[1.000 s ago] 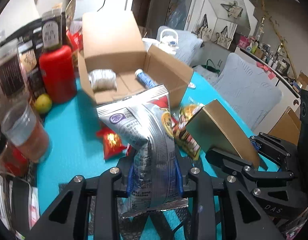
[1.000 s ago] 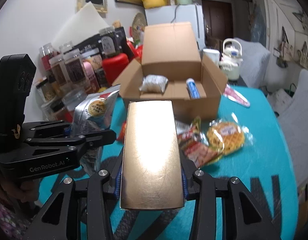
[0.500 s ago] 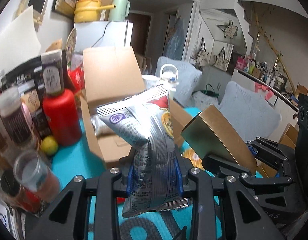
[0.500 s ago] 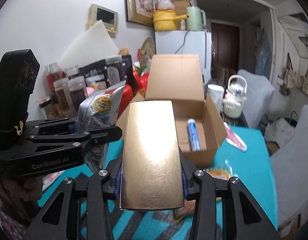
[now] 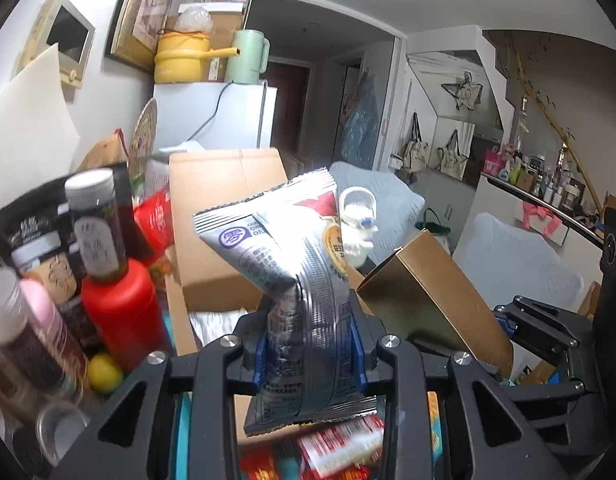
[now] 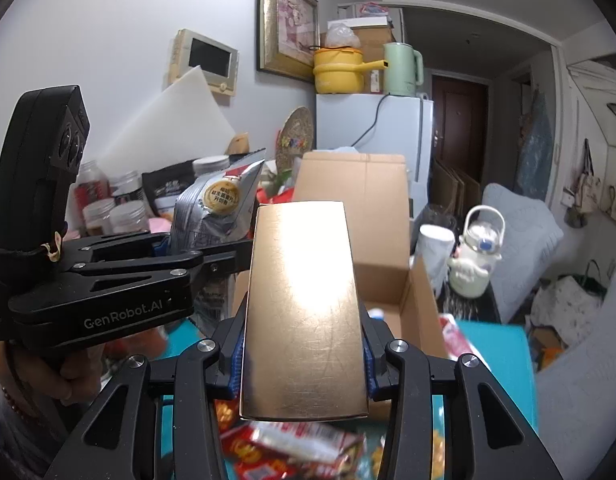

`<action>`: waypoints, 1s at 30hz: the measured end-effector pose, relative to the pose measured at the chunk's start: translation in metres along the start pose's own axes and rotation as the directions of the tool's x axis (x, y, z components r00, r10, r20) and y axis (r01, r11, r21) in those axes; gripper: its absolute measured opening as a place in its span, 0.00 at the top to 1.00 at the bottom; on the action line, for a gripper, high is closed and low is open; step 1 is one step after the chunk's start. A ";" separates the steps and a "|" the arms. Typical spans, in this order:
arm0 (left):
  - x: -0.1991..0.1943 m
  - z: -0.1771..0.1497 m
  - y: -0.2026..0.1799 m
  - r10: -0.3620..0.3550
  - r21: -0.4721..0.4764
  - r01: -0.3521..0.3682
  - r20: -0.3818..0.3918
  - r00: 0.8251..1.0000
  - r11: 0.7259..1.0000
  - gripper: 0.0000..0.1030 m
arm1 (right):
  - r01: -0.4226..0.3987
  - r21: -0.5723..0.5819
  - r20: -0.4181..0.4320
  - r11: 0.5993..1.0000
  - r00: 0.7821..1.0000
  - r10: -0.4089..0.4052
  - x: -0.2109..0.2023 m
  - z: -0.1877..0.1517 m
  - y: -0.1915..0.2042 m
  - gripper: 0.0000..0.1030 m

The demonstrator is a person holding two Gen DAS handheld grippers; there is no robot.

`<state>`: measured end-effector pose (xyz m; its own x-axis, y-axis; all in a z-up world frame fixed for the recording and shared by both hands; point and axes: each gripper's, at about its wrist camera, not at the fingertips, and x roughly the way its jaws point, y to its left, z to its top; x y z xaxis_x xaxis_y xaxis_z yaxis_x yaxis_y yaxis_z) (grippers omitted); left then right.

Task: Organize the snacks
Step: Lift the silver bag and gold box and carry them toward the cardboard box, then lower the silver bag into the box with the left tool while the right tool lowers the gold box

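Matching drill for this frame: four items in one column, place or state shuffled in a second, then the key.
1. silver bag
2. gold box
3. red bottle
4. yellow pot

A. on the white fridge
B. clamped in the right gripper
C. left of the cardboard box, among jars
D. clamped in the left gripper

Pairs: 1-D, 2-B, 3-C, 4-A

A lived-in home, clearly: a white fridge [image 6: 374, 128] carries a yellow pot [image 6: 338, 70] and green kettle [image 6: 402, 64], a framed picture [image 6: 288, 20] hangs on the wall, tote bags [image 5: 454, 156] dangle by the stairs, and grey cushioned chairs [image 5: 520, 256] sit around a cluttered teal worktop [image 6: 496, 344].
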<state>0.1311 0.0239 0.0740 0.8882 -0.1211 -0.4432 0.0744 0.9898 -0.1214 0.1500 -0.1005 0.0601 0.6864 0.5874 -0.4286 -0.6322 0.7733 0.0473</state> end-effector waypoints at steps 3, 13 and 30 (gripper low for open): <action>0.013 0.009 0.007 0.021 -0.007 -0.021 0.018 1.000 1.000 0.70 | 0.007 0.007 0.016 1.000 1.000 -0.007 0.014 0.009 -0.011 0.58; 0.071 0.035 0.036 0.088 -0.050 -0.086 0.040 0.995 0.995 0.70 | 0.046 0.015 0.031 0.999 0.998 -0.046 0.066 0.037 -0.041 0.58; 0.156 0.015 0.065 0.140 -0.036 -0.148 -0.165 0.976 0.988 0.70 | 0.036 0.073 -0.160 0.997 0.987 -0.024 0.160 0.018 -0.073 0.58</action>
<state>0.2813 0.0704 0.0102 0.8026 0.0084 -0.5965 -0.0745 0.9935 -0.0863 0.3123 -0.0585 0.0046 0.6350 0.5226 -0.5688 -0.5787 0.8096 0.0978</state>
